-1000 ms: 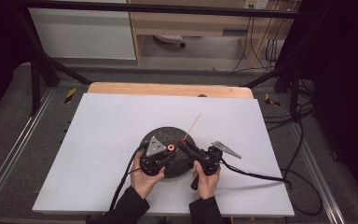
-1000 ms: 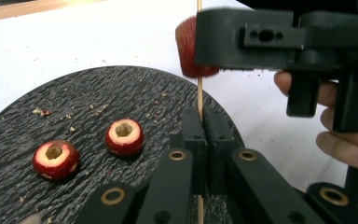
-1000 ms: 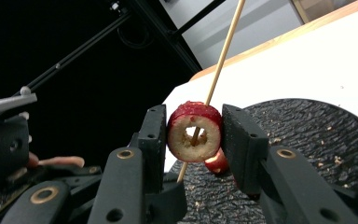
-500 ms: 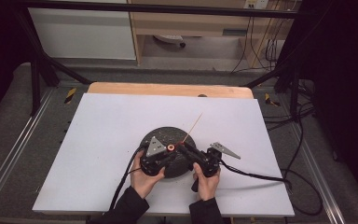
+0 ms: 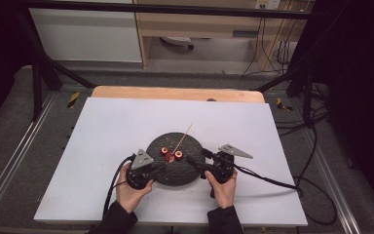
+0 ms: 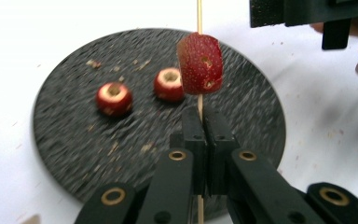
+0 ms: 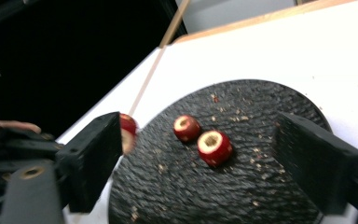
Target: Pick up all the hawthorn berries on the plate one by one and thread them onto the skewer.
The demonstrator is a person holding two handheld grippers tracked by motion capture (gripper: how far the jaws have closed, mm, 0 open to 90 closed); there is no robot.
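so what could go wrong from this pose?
1. The left gripper pinches only the thin wooden skewer, near its low end; with the strawberry piece above the jaws, the stick may swivel or slip.
2. The right gripper is wide open beside the skewer, one jaw close to the berry; closing or moving in could knock it off.
3. The two cored pieces lie loose on the dark round plate and may roll when grabbed.

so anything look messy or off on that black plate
Crumbs and small bits lie scattered across the black plate around the two cored red fruits. The fruit piece on the skewer shows holes in its side.
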